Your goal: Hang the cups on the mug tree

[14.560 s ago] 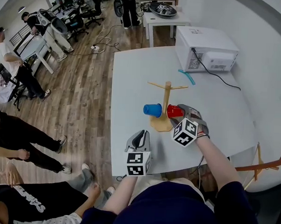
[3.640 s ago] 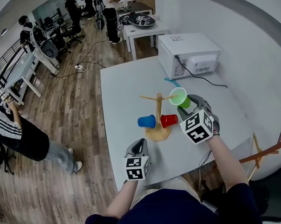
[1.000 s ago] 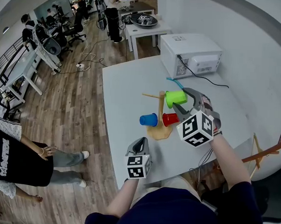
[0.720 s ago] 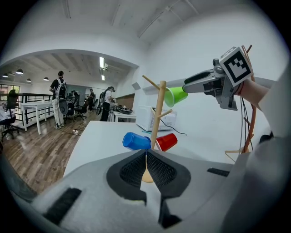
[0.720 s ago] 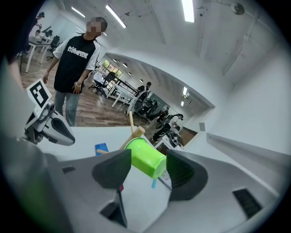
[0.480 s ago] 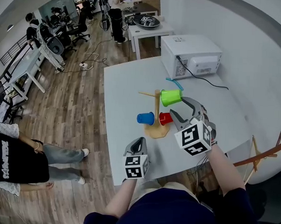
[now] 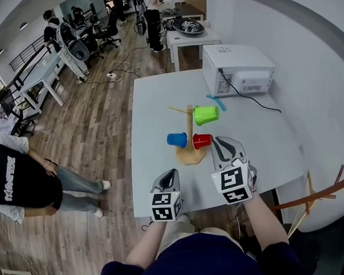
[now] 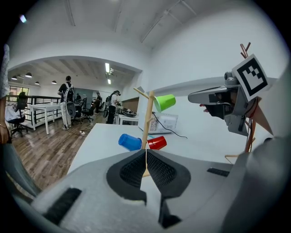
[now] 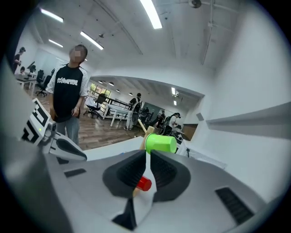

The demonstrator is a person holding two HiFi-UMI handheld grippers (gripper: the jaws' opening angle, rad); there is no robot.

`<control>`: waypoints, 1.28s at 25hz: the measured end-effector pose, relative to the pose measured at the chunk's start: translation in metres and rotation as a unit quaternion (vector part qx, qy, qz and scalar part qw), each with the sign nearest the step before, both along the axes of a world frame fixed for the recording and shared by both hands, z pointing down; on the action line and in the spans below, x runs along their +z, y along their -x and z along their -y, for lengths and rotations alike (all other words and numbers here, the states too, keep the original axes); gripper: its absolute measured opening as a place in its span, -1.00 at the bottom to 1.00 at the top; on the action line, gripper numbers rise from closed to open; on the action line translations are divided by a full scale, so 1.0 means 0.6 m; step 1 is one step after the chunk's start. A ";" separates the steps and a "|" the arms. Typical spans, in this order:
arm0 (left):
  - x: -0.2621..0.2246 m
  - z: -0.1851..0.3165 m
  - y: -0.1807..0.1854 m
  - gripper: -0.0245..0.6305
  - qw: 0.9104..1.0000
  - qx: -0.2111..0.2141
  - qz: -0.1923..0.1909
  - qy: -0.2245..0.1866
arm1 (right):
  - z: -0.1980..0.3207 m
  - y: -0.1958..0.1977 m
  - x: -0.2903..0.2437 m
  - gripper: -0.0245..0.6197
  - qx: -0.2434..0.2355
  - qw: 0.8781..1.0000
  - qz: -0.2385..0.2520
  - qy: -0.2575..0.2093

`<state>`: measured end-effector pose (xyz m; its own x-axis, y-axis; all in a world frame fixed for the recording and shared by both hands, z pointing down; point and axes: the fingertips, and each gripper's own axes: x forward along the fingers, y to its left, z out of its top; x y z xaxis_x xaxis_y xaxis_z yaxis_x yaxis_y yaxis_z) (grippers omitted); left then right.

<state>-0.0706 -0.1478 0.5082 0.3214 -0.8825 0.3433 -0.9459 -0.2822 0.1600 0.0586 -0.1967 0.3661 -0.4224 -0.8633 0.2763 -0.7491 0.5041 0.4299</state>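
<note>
On wooden mug tree [image 7: 191, 157], three smooth tapered cups [image 7: 205, 114]

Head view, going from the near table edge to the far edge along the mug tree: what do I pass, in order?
mug tree at its wooden base → red cup → green cup → teal strip → white microwave. The blue cup lies level with the red one, so it is left out.

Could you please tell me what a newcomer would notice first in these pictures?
Three bright cups stand out on the wooden mug tree on the white table. The green cup hangs on an upper peg, and the blue cup and red cup hang lower, one on either side. Behind stands a white microwave.
</note>
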 end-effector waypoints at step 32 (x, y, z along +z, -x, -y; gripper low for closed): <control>-0.034 -0.137 -0.031 -0.86 1.000 -0.025 0.000 -0.009 | -0.196 -0.018 0.108 -0.81 -0.009 0.977 0.182 0.108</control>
